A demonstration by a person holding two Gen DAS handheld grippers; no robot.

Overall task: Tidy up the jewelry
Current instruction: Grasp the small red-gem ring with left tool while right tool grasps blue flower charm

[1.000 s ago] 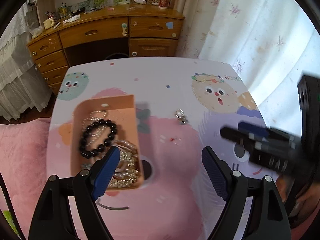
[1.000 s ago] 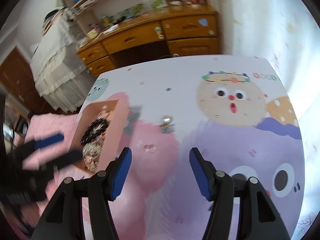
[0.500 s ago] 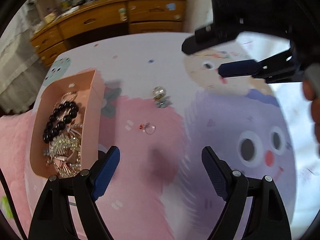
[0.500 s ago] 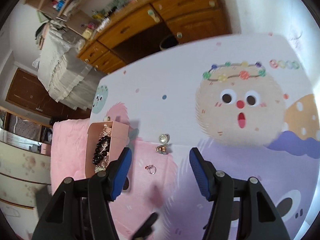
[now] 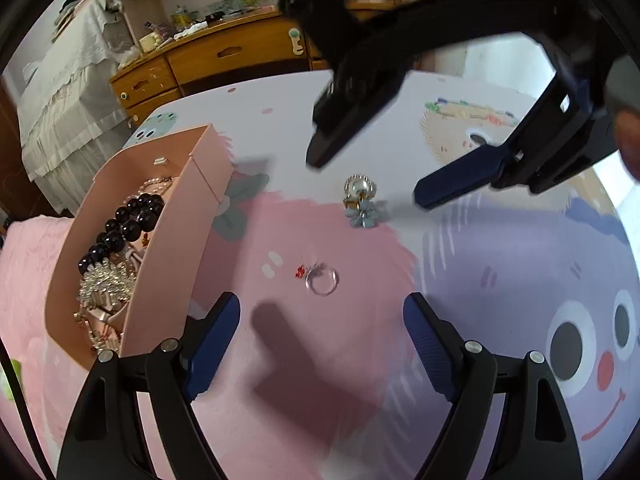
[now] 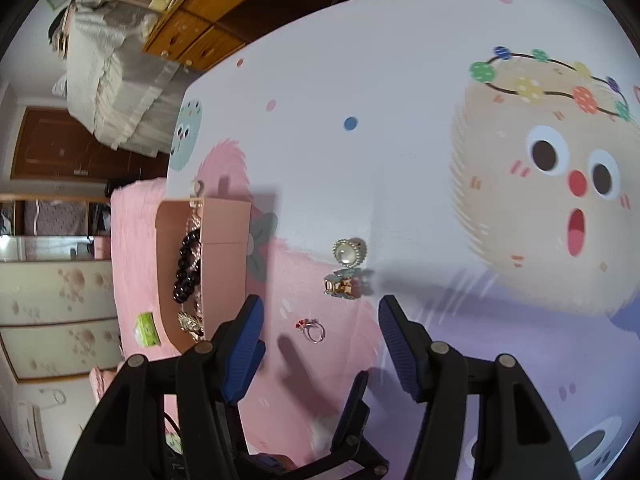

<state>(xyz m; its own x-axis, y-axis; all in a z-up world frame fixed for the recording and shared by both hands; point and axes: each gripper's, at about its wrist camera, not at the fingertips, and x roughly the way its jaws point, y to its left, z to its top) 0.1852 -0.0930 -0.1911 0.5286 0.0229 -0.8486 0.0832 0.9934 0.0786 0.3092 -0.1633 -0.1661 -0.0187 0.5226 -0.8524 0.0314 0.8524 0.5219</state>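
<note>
A: Start with the big things.

B: The bench (image 5: 360,120) wears a cartoon cover in white, pink and purple. Beyond it, at twelve o'clock in the left wrist view, stands a wooden dresser (image 5: 224,56).

A: And the box?

B: A pink box (image 5: 176,216) sits at nine o'clock on the bench, open on top. A bracelet of dark beads (image 5: 120,228) and a pile of gold and pearl pieces (image 5: 108,288) lie inside it.

A: The tools?

B: The left tool (image 5: 320,332) hangs over the pink patch with its jaws wide and nothing between them. The right tool (image 6: 320,328) comes in from one o'clock in the left view, above the loose pieces. Its jaws are closing, about half apart, and the pads touch nothing.

A: What is loose on the bench?

B: A pearl brooch with a blue flower (image 5: 360,200) lies near the middle, well apart from the box. At six o'clock from it lies a small silver ring with a red stone (image 5: 320,278). In the right wrist view the ring (image 6: 314,330) shows between that tool's blue pads (image 6: 244,344), though the tool is above it, not on it.
</note>
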